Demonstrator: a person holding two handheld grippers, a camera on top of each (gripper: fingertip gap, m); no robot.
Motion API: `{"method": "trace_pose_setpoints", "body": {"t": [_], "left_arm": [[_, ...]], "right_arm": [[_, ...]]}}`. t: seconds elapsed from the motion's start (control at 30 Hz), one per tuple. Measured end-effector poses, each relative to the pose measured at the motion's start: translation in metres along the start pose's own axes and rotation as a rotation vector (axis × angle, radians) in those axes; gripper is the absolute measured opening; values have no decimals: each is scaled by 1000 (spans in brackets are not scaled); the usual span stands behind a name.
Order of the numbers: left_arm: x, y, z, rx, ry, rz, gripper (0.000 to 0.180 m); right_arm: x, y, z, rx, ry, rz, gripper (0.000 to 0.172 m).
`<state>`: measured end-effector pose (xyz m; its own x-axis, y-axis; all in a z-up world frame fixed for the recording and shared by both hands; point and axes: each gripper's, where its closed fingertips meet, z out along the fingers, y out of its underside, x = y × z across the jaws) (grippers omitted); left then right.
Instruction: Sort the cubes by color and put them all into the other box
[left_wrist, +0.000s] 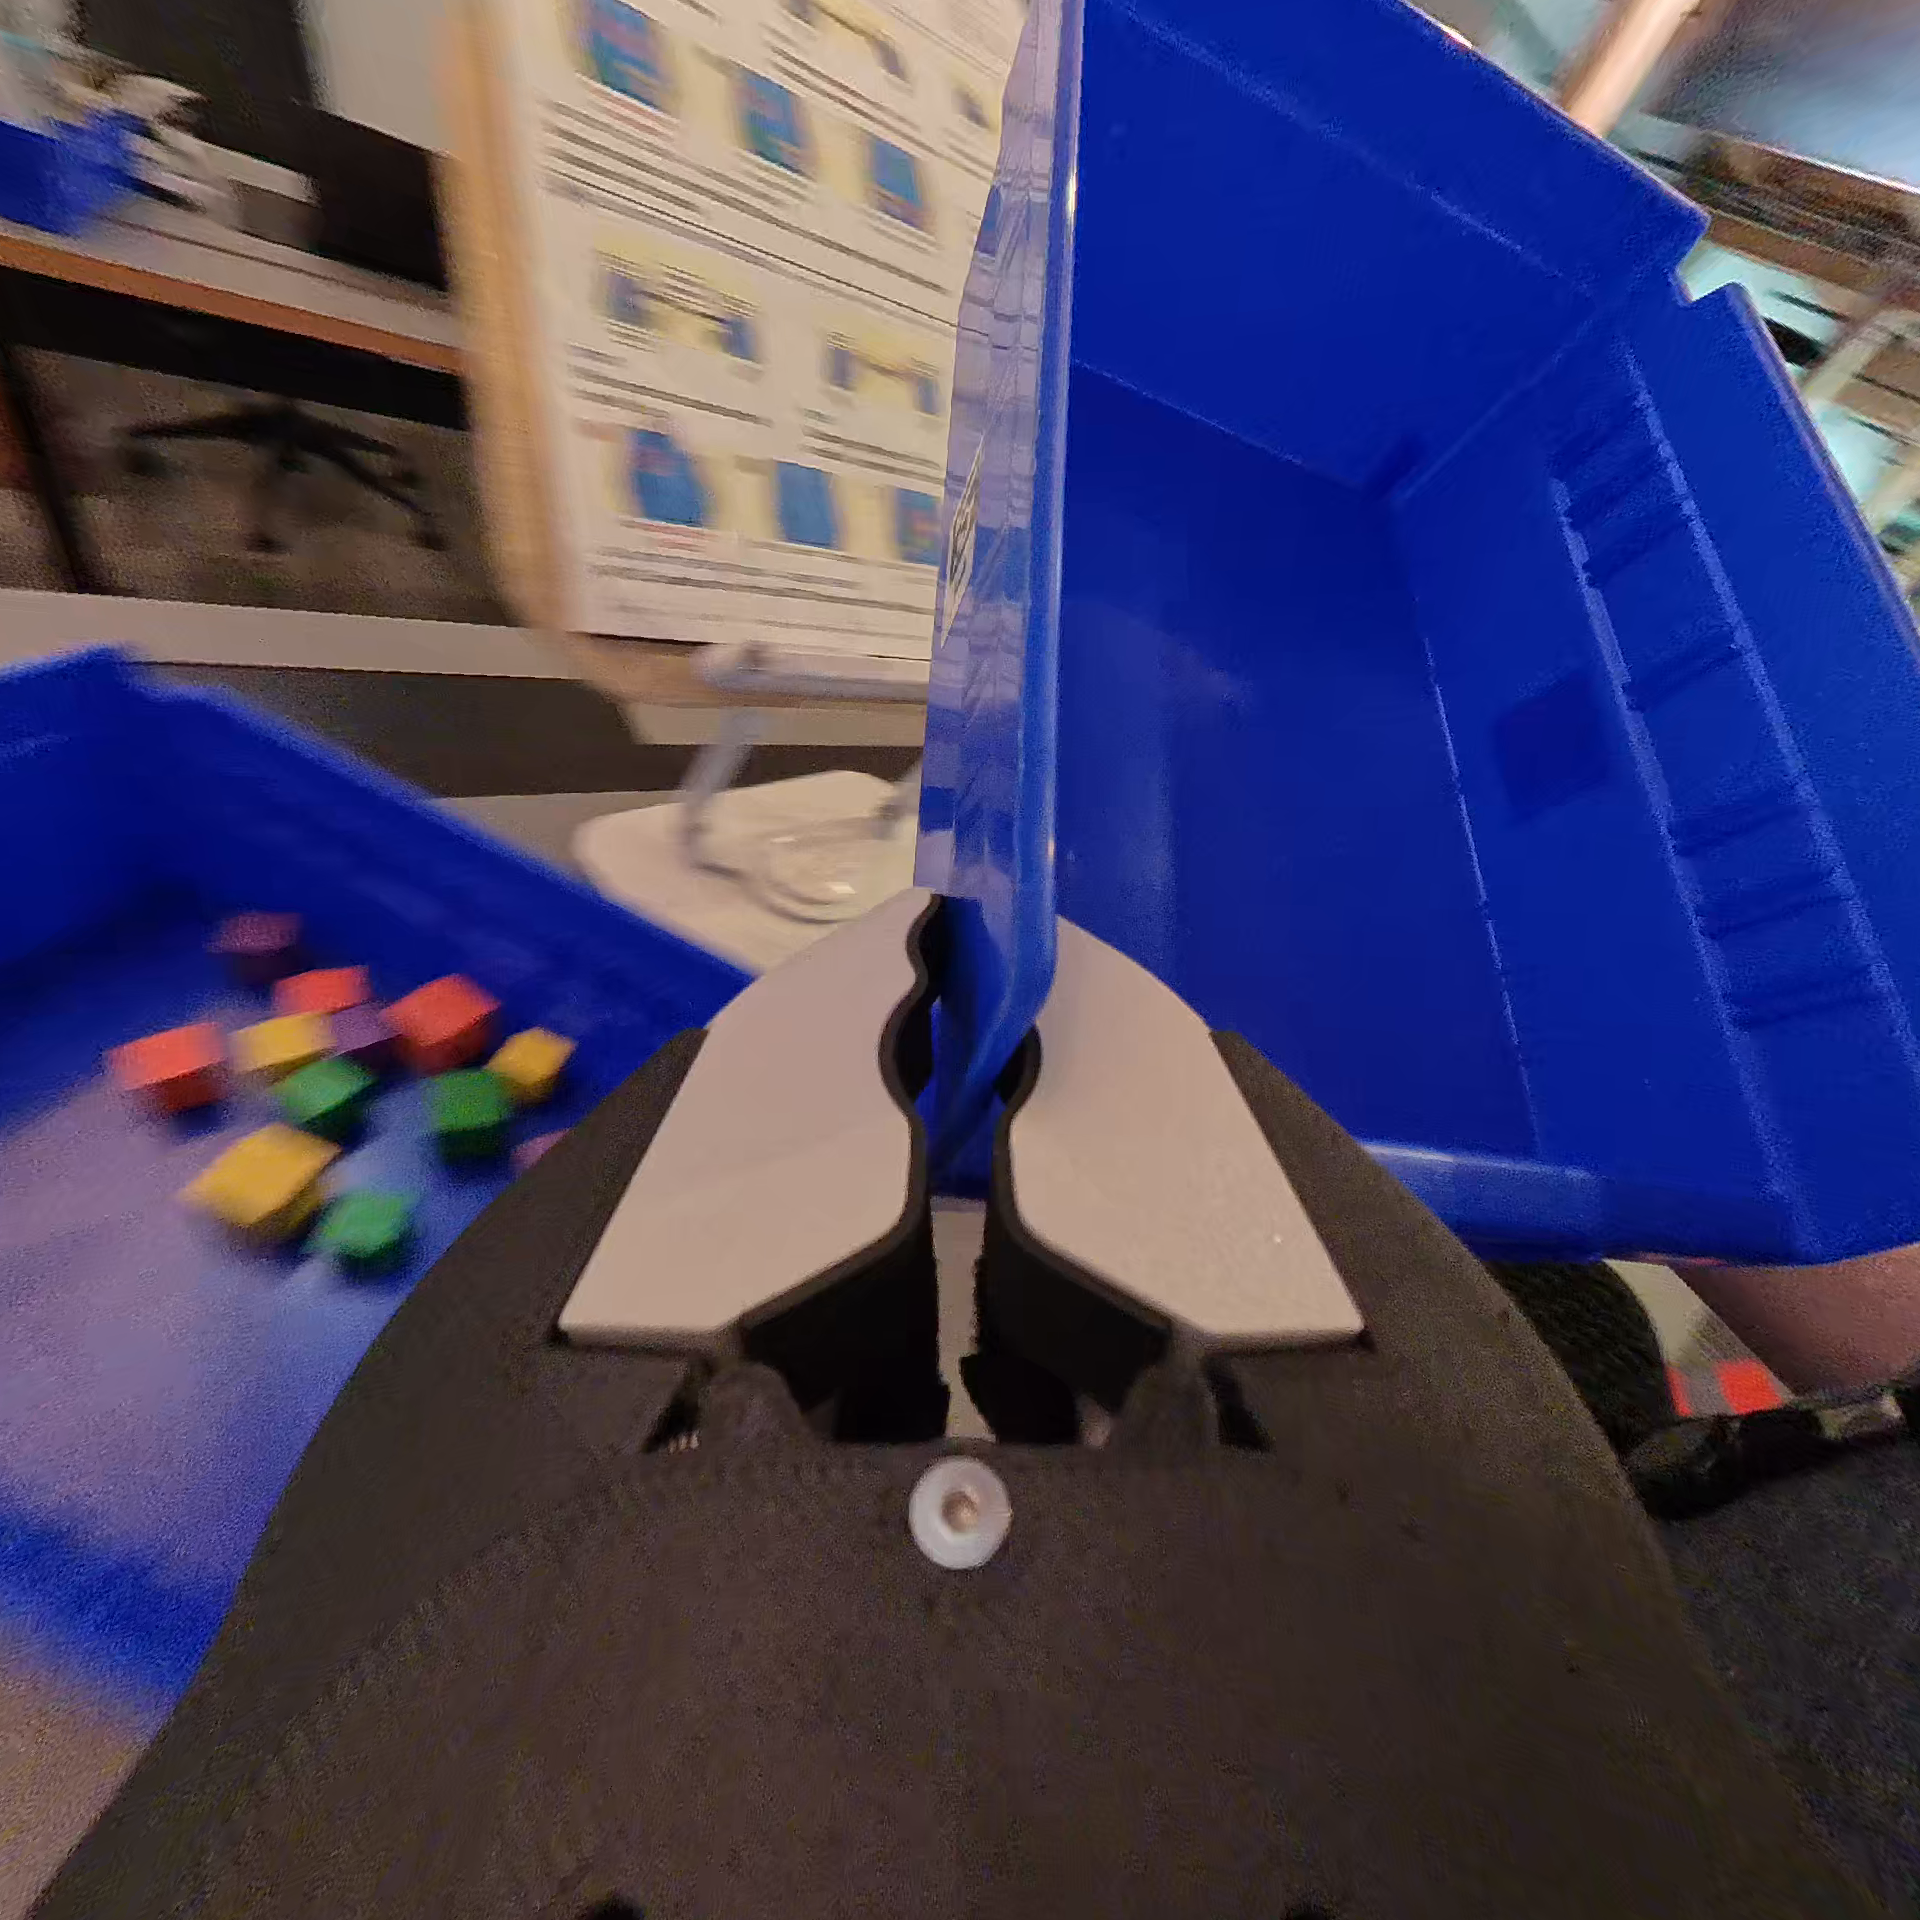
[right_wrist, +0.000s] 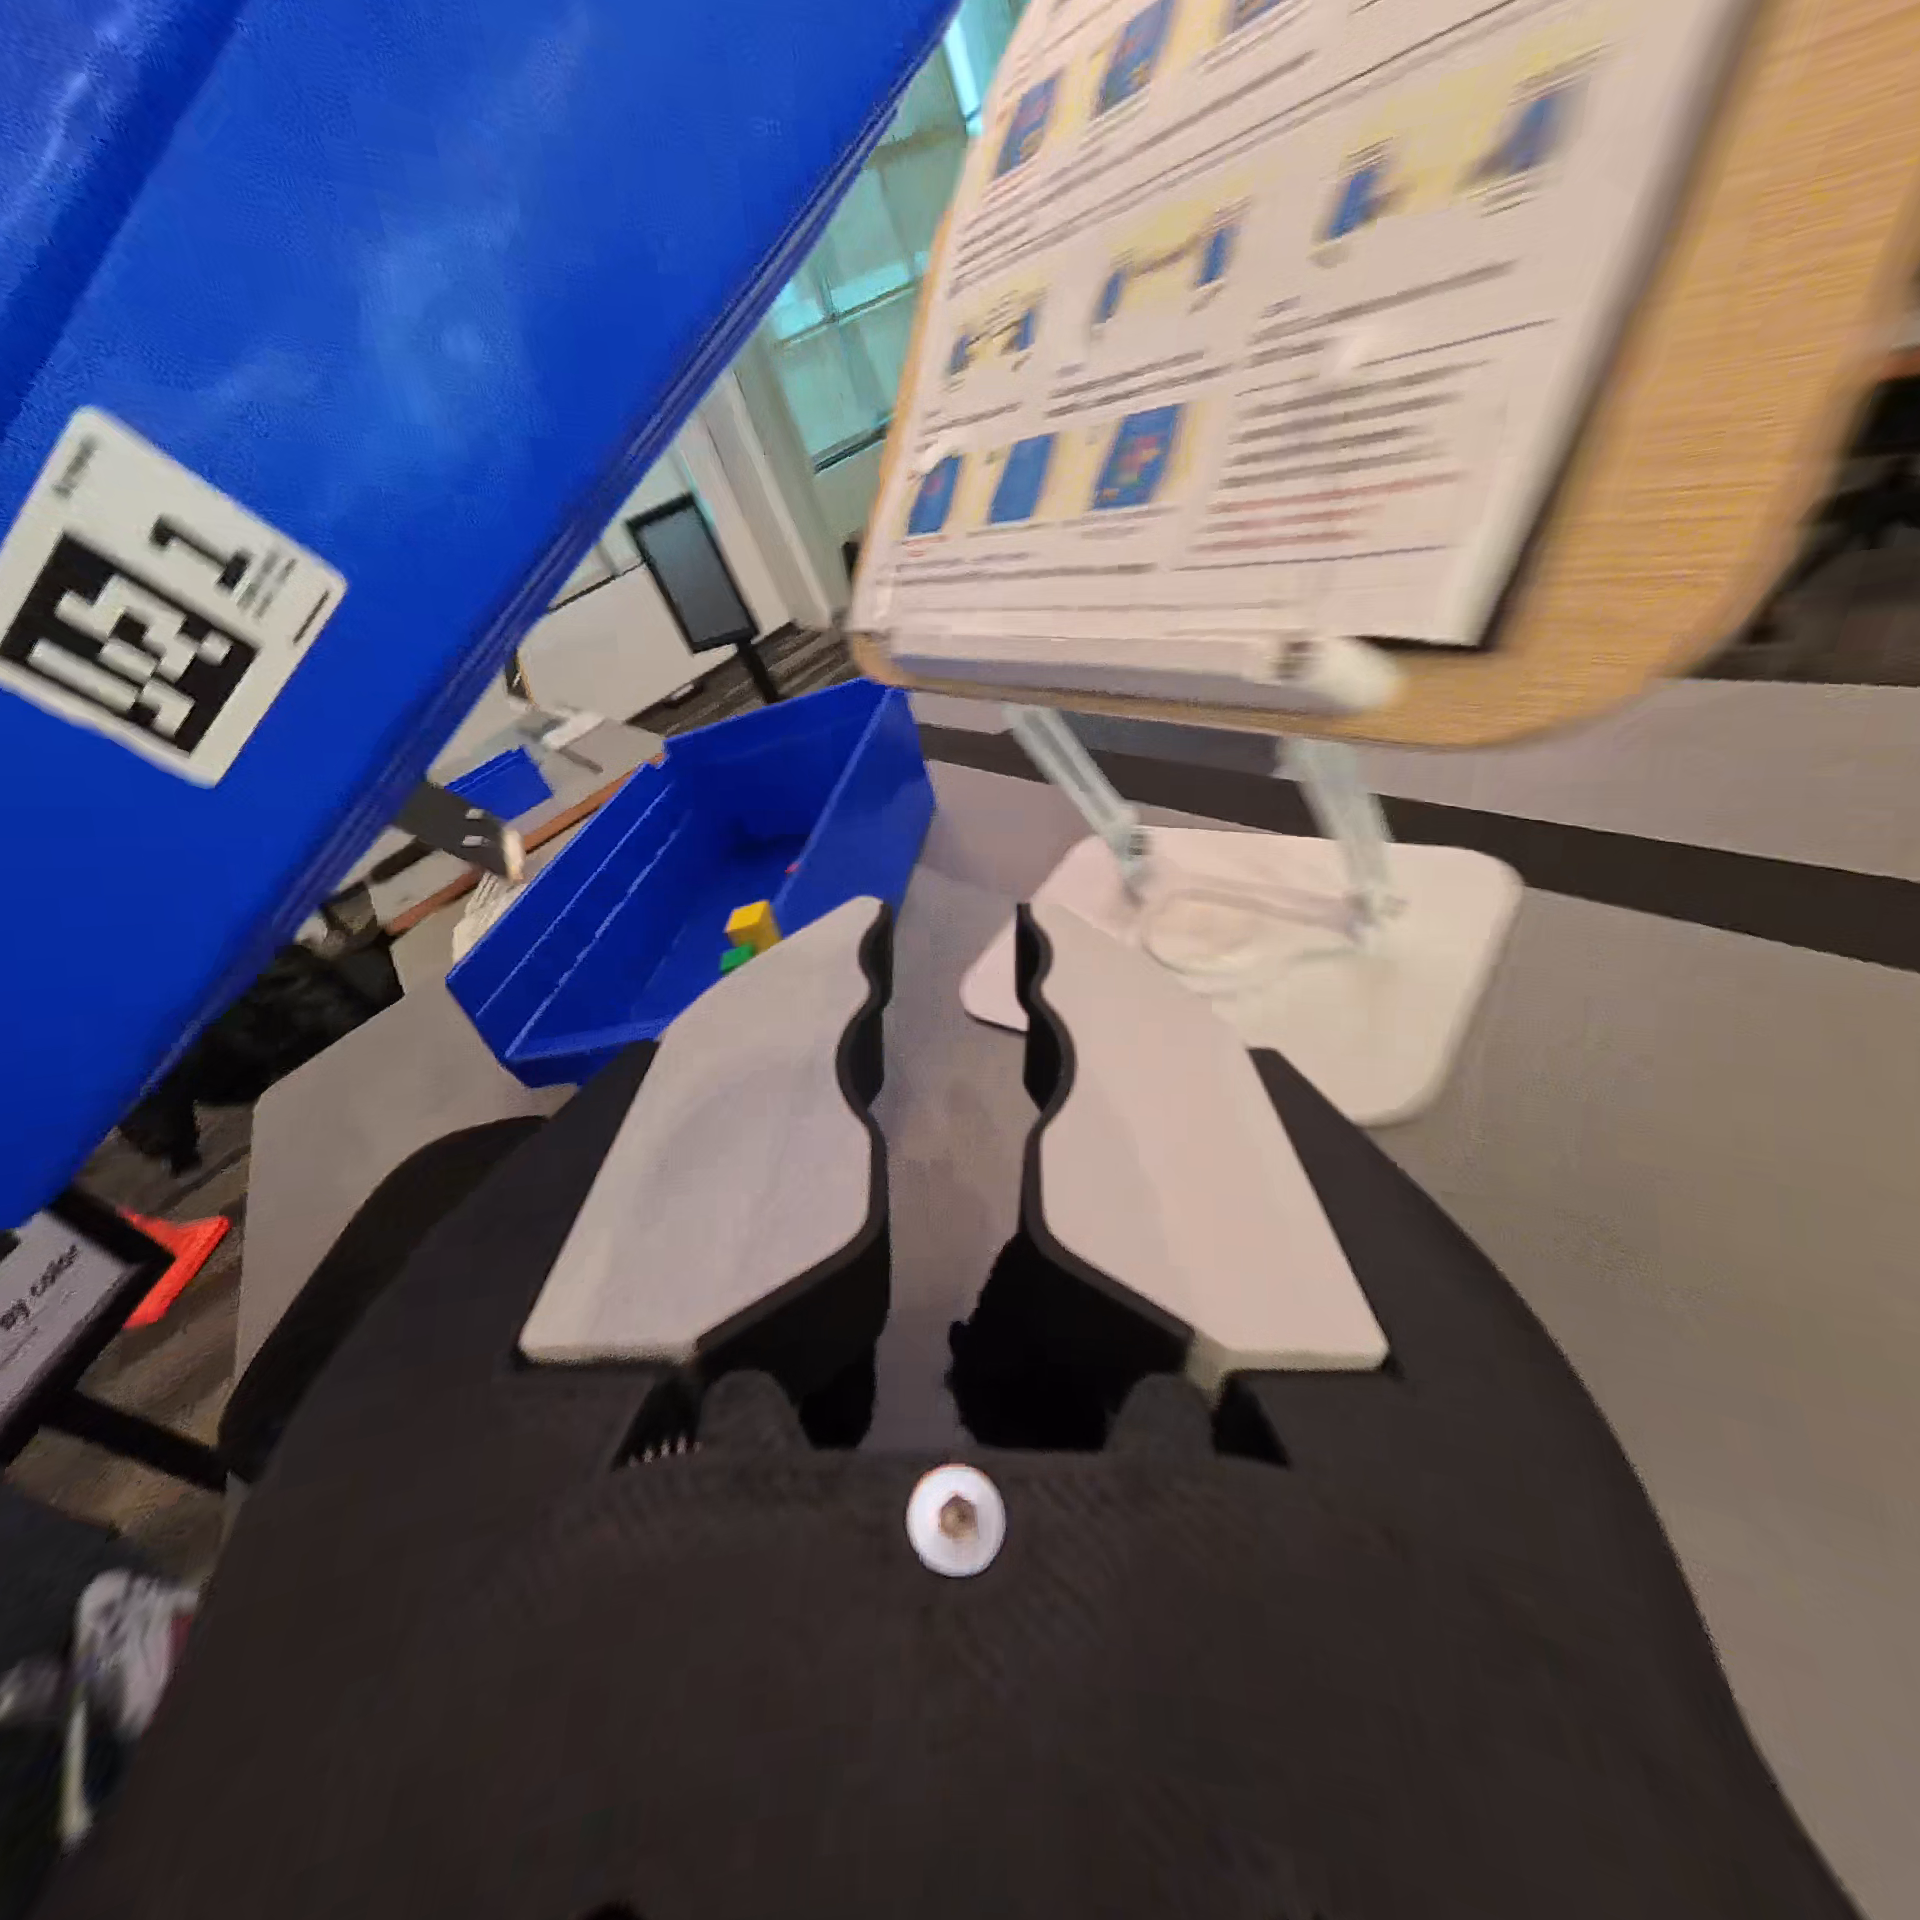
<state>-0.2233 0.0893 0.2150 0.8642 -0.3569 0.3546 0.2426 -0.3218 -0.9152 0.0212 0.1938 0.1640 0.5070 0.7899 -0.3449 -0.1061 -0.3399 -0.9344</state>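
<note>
**Two matching black-and-grey handheld grippers**

The left gripper has a broad, rounded black body with a grainy, foam-like surface that fills the view from 4 to 8 o'clock. Two pale grey fingers, flat on top and flaring like wings, run toward 12 o'clock; their facing edges are lined with wavy black pads. A white washer around a metal screw sits on the midline, just below dark angular cut-outs. The right gripper is built alike: black shell, grey fingers, scalloped black inner edges, white-ringed screw.
</note>
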Motion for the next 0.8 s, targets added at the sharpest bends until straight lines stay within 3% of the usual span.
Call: {"method": "trace_pose_setpoints", "body": {"t": [0.07, 0.27, 0.33, 0.43, 0.57, 0.8], "left_arm": [[43, 10, 49, -52, 136, 16, 4], [158, 74, 185, -219, 448, -4, 4], [183, 103, 226, -280, 492, -6, 4], [201, 139, 280, -354, 489, -8, 5], [201, 173, 337, -409, 404, -96, 8], [188, 199, 383, -425, 292, -61, 11]], "right_arm": [[32, -17, -57, 57, 67, 18, 24], [146, -38, -235, 136, 616, -1, 28], [171, -37, -290, 173, 791, 33, 29], [181, -31, -333, 227, 846, 49, 32], [177, -15, -335, 249, 793, 104, 39], [165, 28, -258, 77, 755, 81, 71]]}}
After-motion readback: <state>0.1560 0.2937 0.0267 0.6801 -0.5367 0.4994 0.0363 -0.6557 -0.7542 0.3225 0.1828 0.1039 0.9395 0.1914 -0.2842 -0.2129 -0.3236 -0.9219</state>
